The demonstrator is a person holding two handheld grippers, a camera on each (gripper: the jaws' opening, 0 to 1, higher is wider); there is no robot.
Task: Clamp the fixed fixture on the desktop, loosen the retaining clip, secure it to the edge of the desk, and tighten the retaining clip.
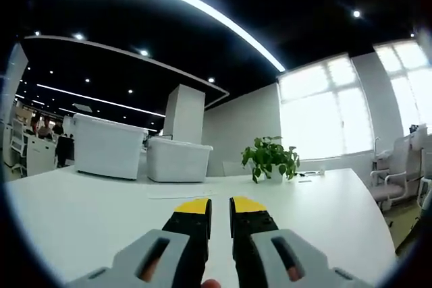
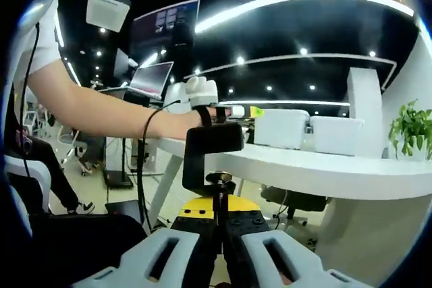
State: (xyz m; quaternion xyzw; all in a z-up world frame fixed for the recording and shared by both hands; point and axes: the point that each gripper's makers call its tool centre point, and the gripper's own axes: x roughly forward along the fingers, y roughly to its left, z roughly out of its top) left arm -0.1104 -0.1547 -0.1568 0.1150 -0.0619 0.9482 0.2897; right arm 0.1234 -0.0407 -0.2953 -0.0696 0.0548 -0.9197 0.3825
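The black C-shaped fixture [image 2: 212, 138] sits on the near edge of the white desk [image 2: 324, 166], its upper jaw on the desktop and its screw knob [image 2: 220, 179] under the edge. My right gripper [image 2: 220, 202] is below it, shut on the thin screw stem that hangs from the knob. A gloved hand [image 2: 196, 92] holds the left gripper [image 2: 246, 110] just above the desktop behind the fixture. In the left gripper view my left gripper [image 1: 220, 202] hovers over the white desktop [image 1: 101, 200], its yellow-tipped jaws close together with nothing between them.
Two white bins [image 1: 104, 146] [image 1: 177, 160] and a potted plant [image 1: 270, 158] stand at the desk's far side. A chair [image 1: 395, 180] is off the right end. A person's bare arm [image 2: 101, 109] crosses from the left, with a laptop [image 2: 152, 79] behind.
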